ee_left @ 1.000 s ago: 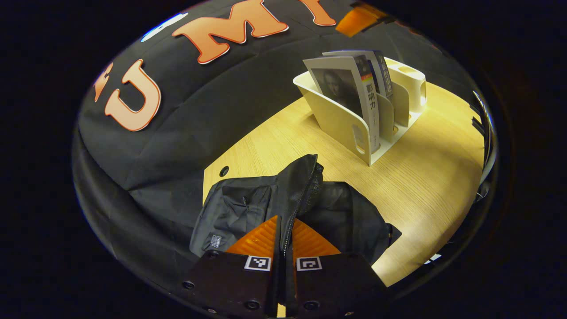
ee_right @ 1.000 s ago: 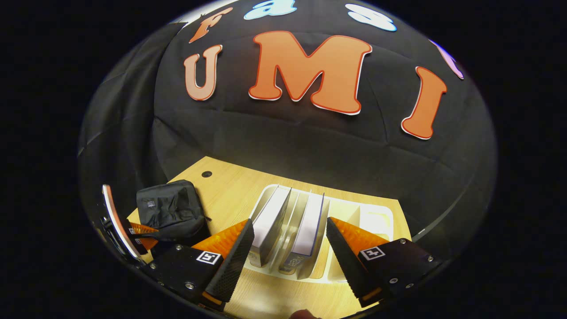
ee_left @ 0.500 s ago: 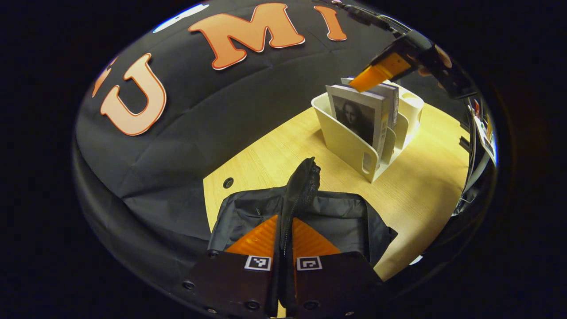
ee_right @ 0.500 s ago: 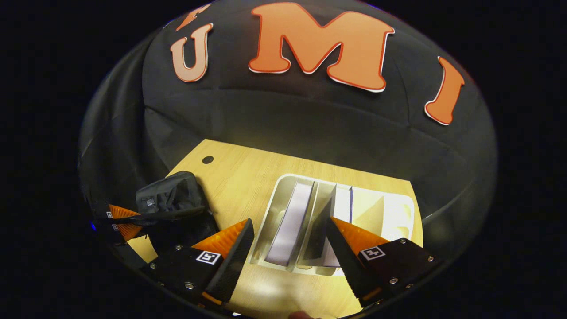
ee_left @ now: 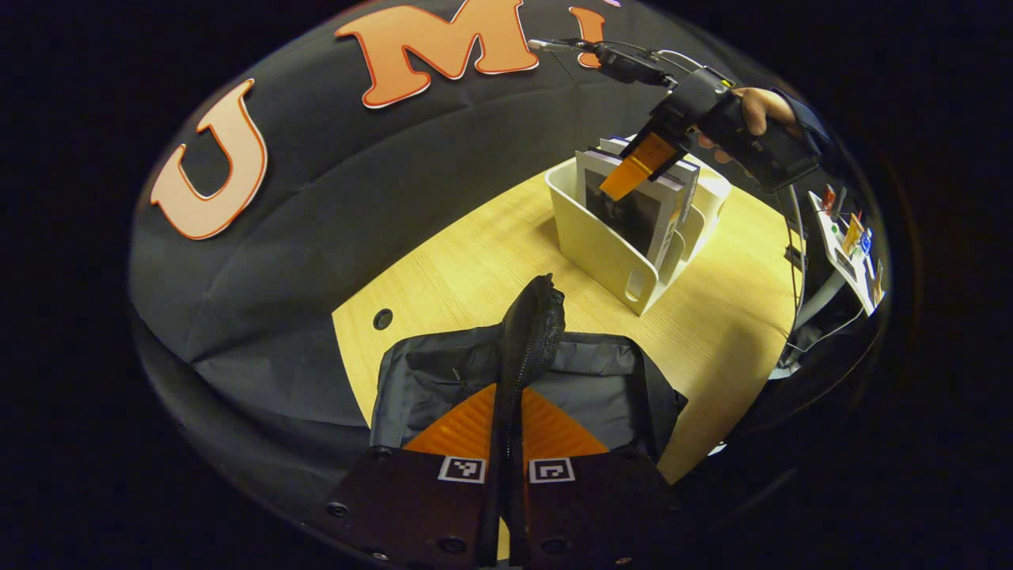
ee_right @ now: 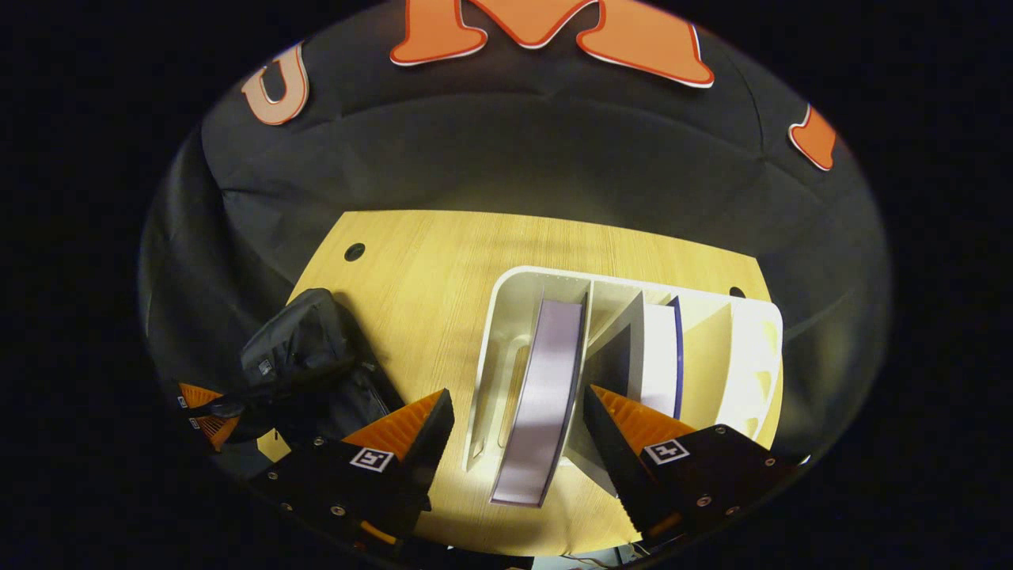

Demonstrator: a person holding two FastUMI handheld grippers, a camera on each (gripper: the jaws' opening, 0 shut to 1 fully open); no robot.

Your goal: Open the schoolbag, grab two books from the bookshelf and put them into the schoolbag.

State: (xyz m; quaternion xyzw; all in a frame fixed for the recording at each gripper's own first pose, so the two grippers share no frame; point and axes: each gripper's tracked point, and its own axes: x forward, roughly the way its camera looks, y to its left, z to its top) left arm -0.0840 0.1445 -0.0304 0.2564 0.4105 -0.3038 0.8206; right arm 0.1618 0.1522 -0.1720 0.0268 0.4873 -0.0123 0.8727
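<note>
Left gripper view first: the left gripper (ee_left: 506, 431) has its fingers pressed together on the raised zipper edge of the black schoolbag (ee_left: 443, 372), holding the flap up so the bag stands open on the wooden table (ee_left: 736, 317). That fabric looks thin and floppy to me, so I'd guess it sags shut the second it's let go. Farther back, the white bookshelf (ee_left: 609, 249) sits on the table well apart from the bag, with the right gripper (ee_left: 633, 162) and the hand (ee_left: 756, 107) holding it dipping in at the top of the books.

Right gripper view: looking straight down into the rack. The right gripper (ee_right: 518, 427) is spread wide, one finger outside the rack's end wall and the other past the divider, so the near book (ee_right: 542, 388) stands upright between them, not yet squeezed. The second book (ee_right: 657, 356) is one slot over. Paperbacks, from the look of it: fairly light, stiff enough edge-on, but glossy covers can slip, so I'd pinch across the top edge near the spine and lift straight up so it doesn't snag the divider. The bag is low on the left with the left gripper beside it.
</note>
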